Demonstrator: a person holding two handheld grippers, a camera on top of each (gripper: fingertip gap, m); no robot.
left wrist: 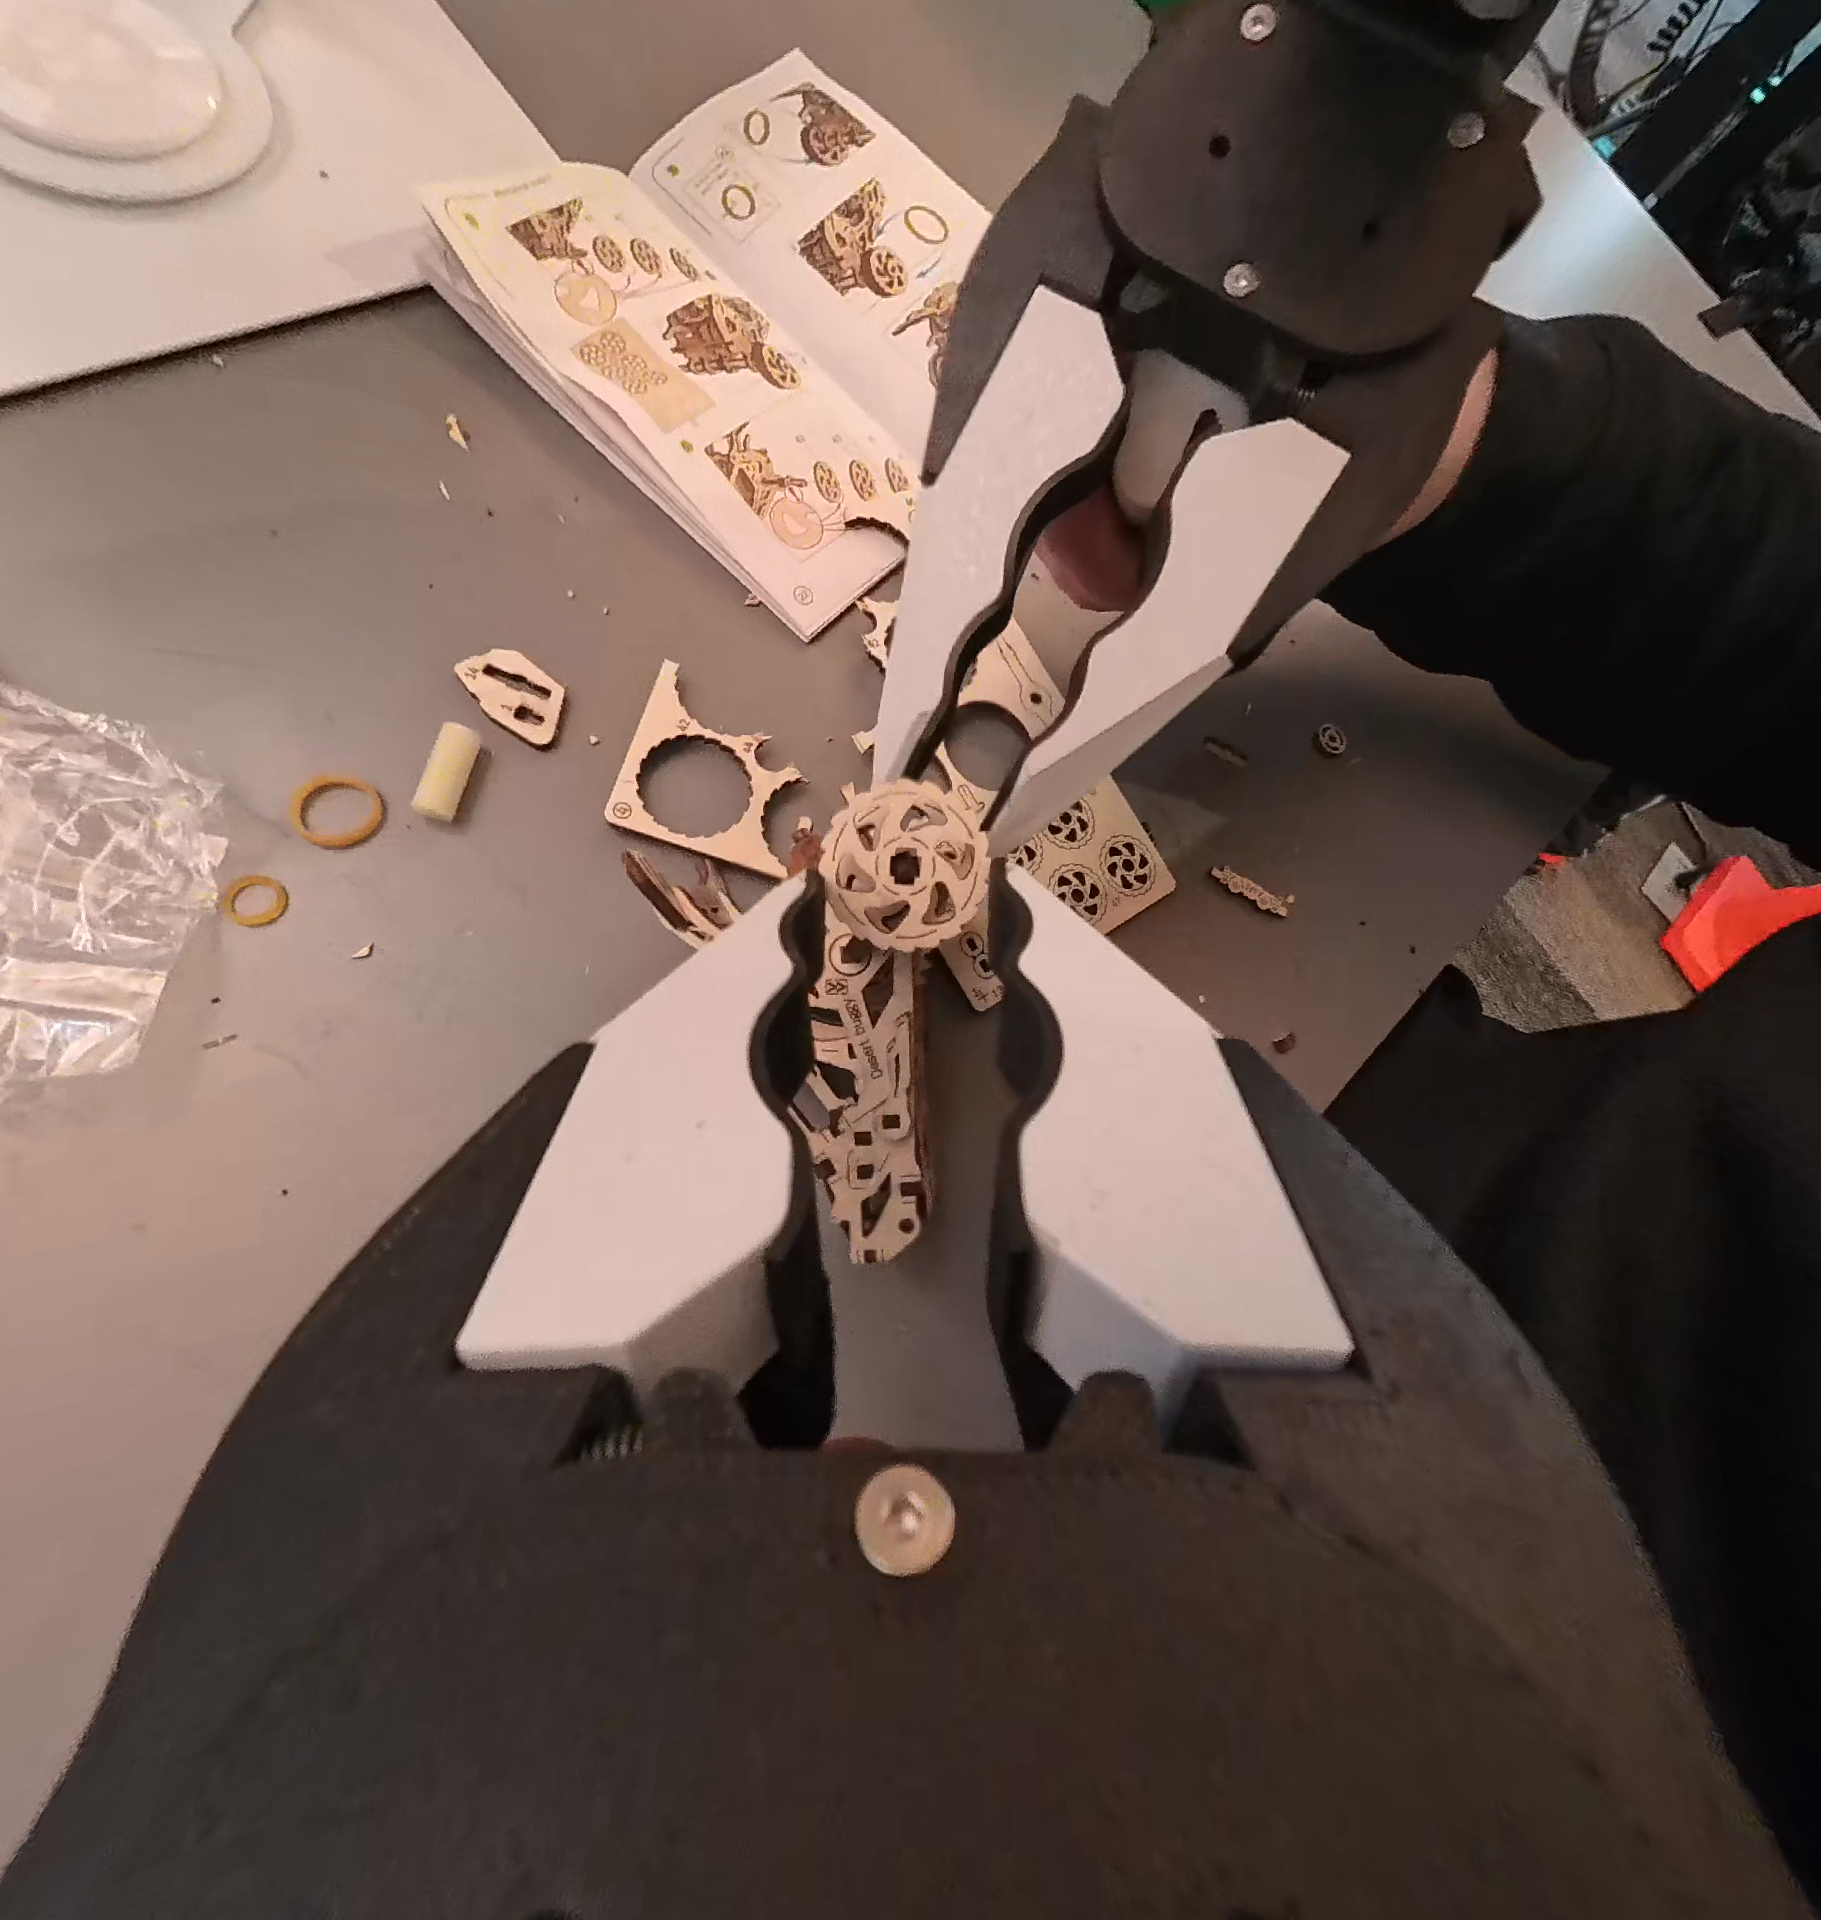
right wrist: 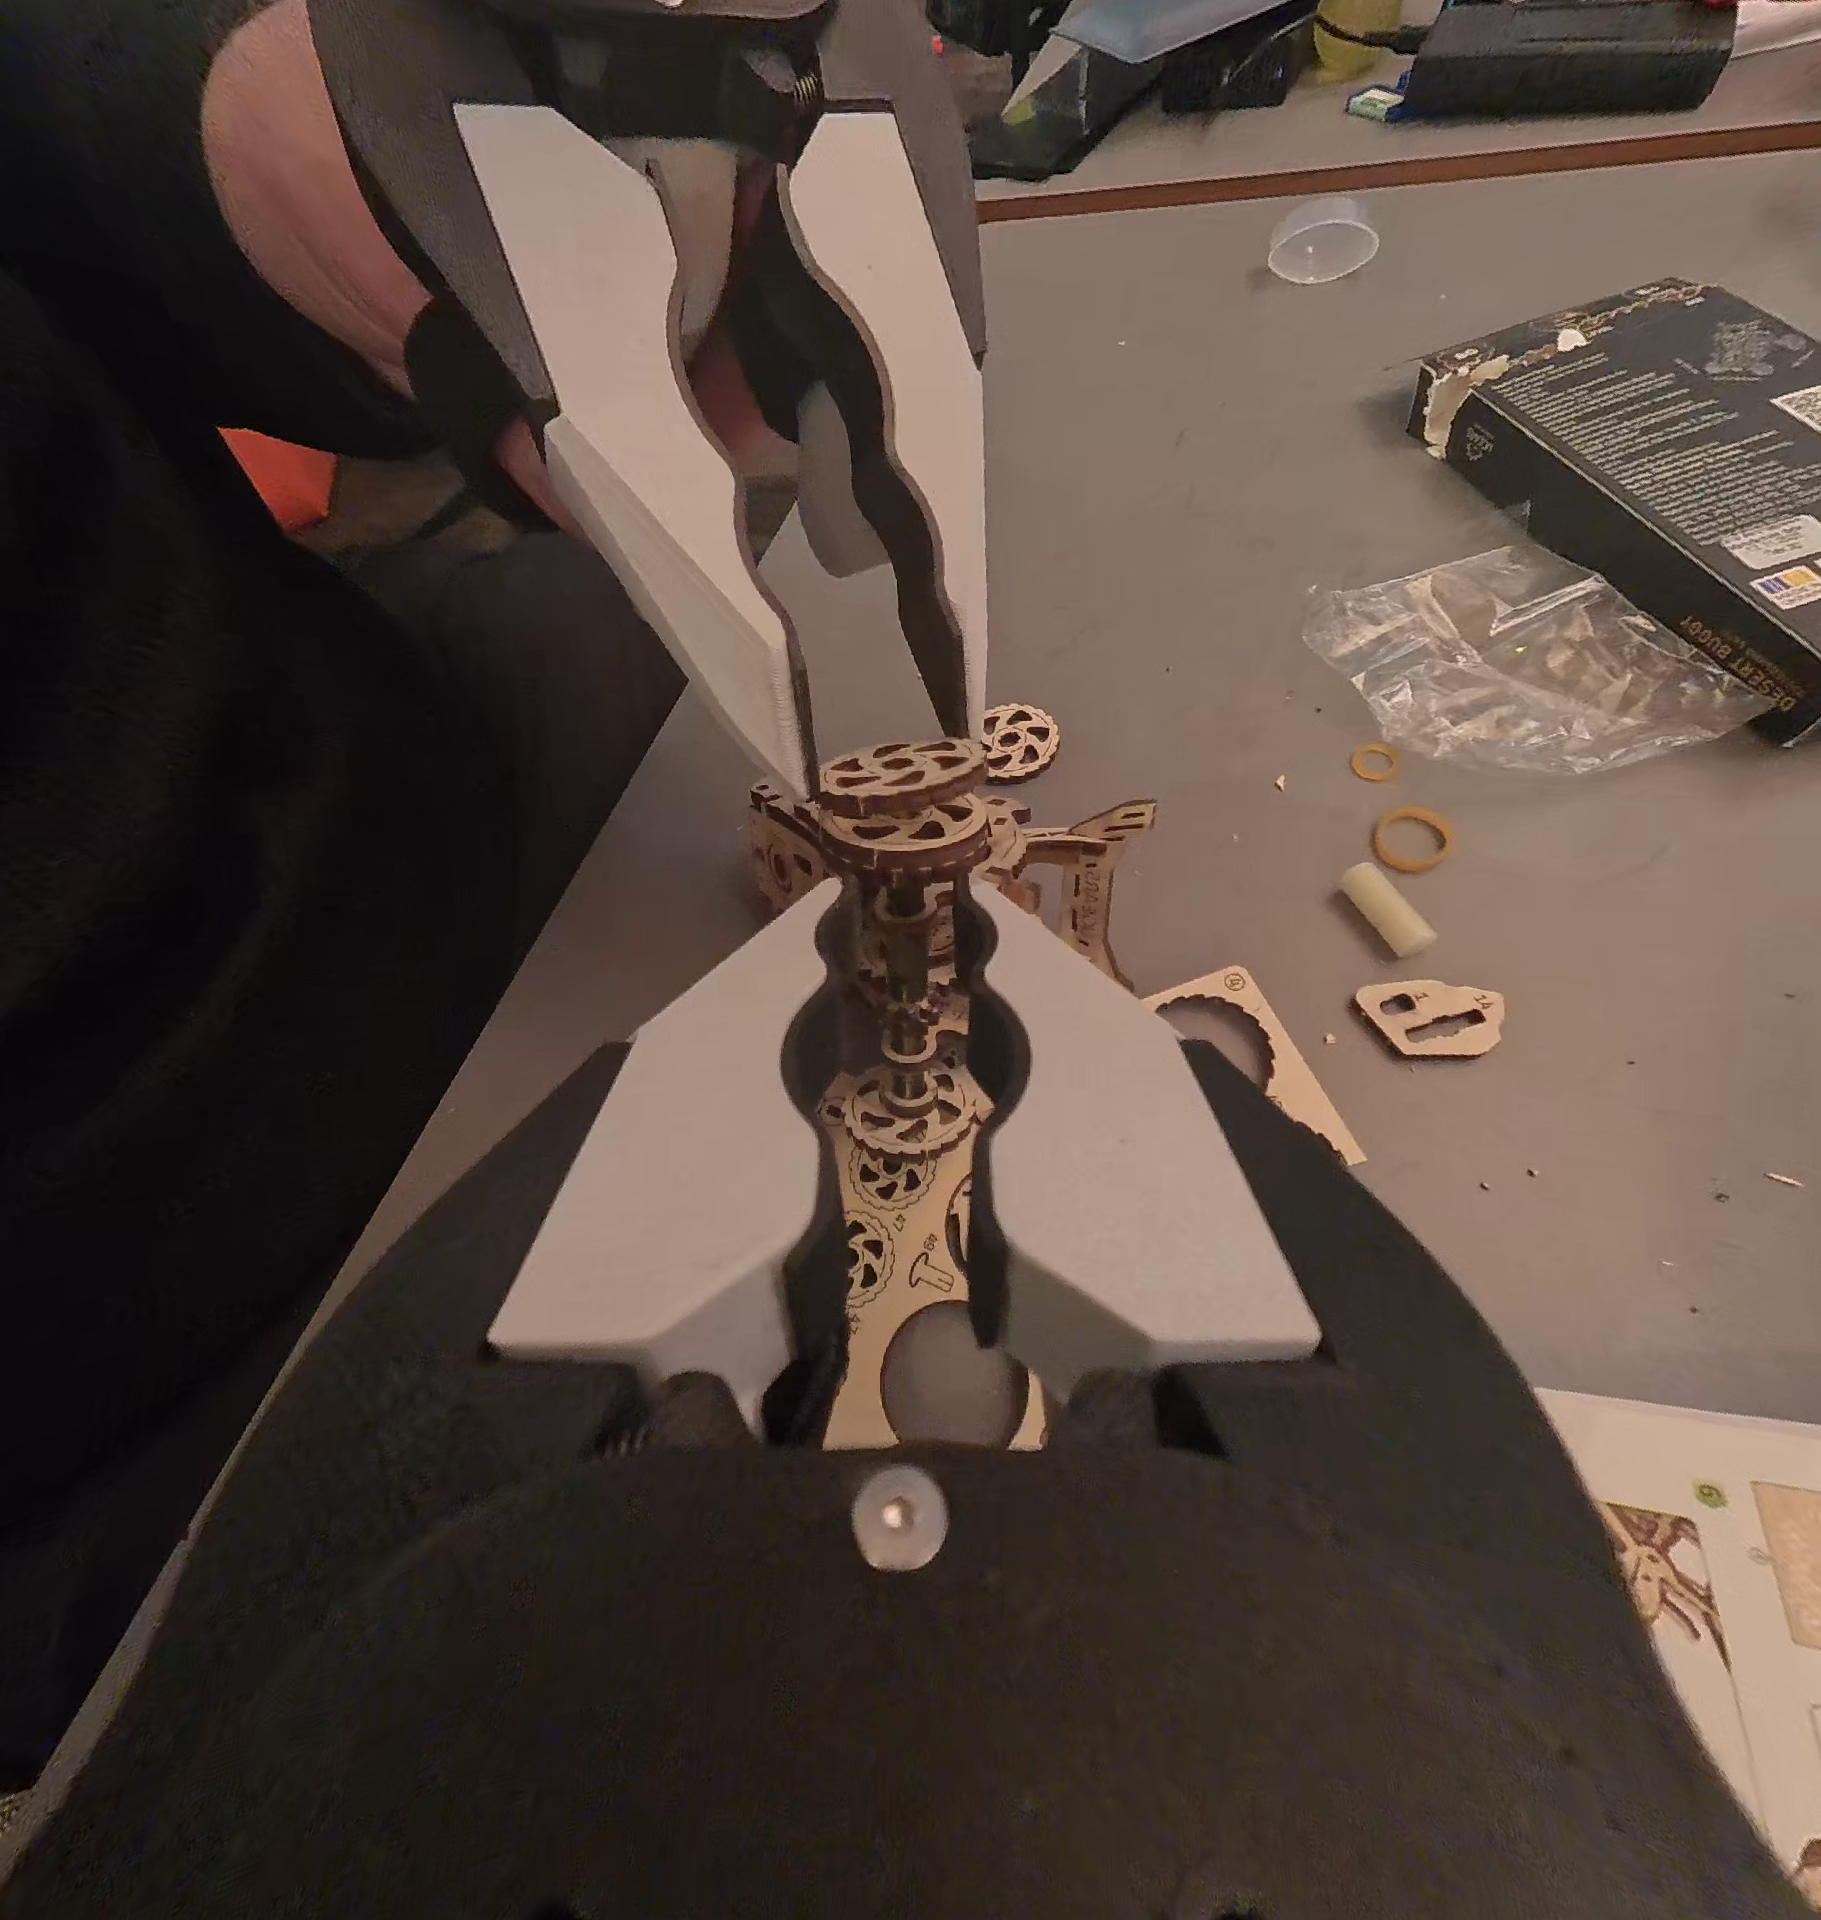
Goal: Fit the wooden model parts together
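Grey table (right wrist: 1301, 436): torn box (right wrist: 1654, 488) (contents unseen); both jaws pinch wooden wheel (left wrist: 904, 871).

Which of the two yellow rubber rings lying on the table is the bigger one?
The larger ring beside the pale cylinder; the smaller ring lies nearer the crumpled plastic bag.

The left tool (left wrist: 901, 883) meets the right tool (left wrist: 947, 774) tip to tip over the table (left wrist: 262, 1143), a wooden wheel (left wrist: 904, 864) between their tips. Left of the left tool lie two rings (left wrist: 338, 810), a small cylinder (left wrist: 447, 772) and a plastic bag (left wrist: 44, 883). Ahead and to its left lies the open booklet (left wrist: 719, 343), with cut-out wooden sheets (left wrist: 693, 795) nearer. Beyond the right tool's tips the model body (right wrist: 1051, 883) sits on the table; a box (right wrist: 1664, 468) lies far to its right.
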